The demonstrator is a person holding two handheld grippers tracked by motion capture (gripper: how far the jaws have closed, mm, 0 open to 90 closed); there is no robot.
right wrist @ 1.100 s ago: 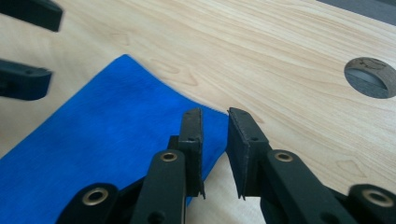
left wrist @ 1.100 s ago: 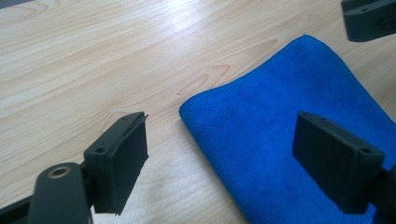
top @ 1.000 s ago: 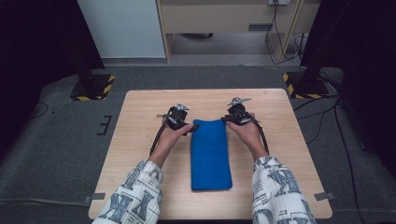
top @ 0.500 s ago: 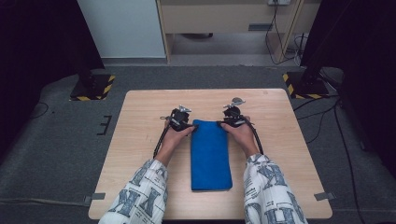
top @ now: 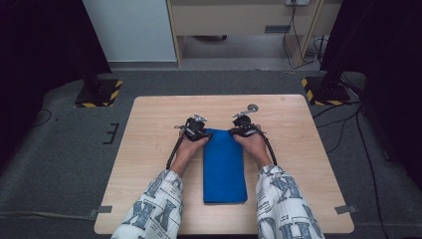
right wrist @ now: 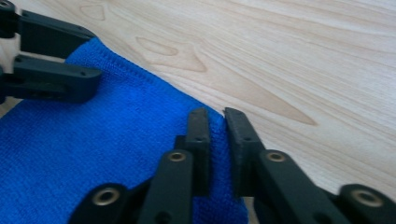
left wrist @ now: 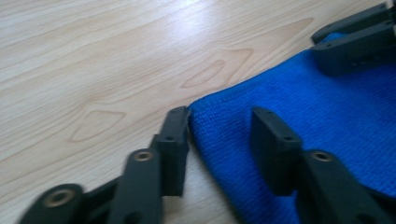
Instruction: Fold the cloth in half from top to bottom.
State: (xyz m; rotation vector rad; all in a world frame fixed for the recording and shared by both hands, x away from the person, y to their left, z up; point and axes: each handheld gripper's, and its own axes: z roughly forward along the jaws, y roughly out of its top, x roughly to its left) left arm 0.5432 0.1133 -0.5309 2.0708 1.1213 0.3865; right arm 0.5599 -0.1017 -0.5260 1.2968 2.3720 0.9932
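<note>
A folded blue terry cloth lies mid-way on the pale wooden table (grey carpet around it). The left gripper straddles its far corner, jaws wide; the right gripper pinches the other far corner, jaws narrow.

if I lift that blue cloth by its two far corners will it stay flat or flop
Probably flop. The cloth looks like soft knitted fabric, folded into a long strip, so it should hang and may unfold. It seems light, and its textured weave looks easy to grip. The right gripper is pinched on one corner; the left gripper is open around the other.
</note>
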